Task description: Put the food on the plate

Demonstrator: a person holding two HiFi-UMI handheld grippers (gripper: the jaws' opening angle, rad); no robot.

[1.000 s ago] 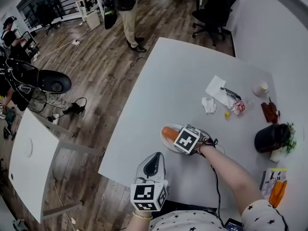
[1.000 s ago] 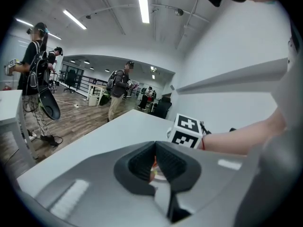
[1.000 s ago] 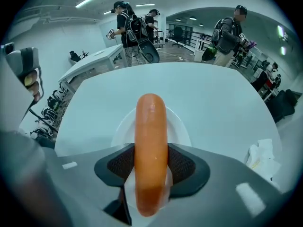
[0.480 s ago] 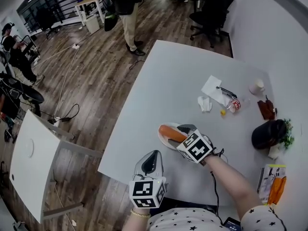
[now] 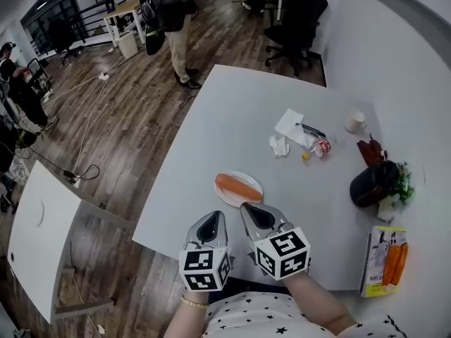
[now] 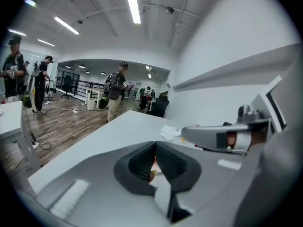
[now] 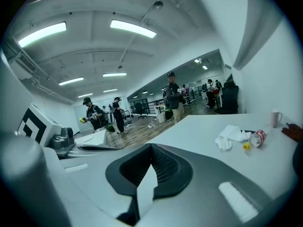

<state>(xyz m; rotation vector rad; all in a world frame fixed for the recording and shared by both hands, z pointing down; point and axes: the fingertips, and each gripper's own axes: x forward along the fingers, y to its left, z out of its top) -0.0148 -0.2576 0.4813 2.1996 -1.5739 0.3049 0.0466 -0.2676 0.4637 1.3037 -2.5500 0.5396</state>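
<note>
**Head view.**
- Bench (image 5: 232, 111): white, and it carries everything listed here.
- Plate (image 5: 233, 198): small and white, near the bench edge closest to you.
- Food (image 5: 237, 186): one long orange piece lying flat on the plate. Its long axis runs from the picture's upper left to lower right, with one end toward the bench's left edge and the other toward your right tongs.
- Left tongs (image 5: 211, 220): held over the near edge, beside the right pair and apart from the plate.
- Right tongs (image 5: 255, 210): tips just short of the plate, not touching the food.
- Crumpled tissue (image 5: 280, 145), cup (image 5: 354, 120) and a dark rounded object (image 5: 372, 184): farther back, well apart from the plate.

**Left gripper view.**
- Left tongs (image 6: 155, 148): closed, pads together, nothing gripped. A sliver of orange shows beyond them.

**Right gripper view.**
- Right tongs (image 7: 150, 150): closed, pads together, and they hold nothing.
- Tissue (image 7: 227, 138) and cup (image 7: 275, 118): ahead to your right on the bench.
</note>
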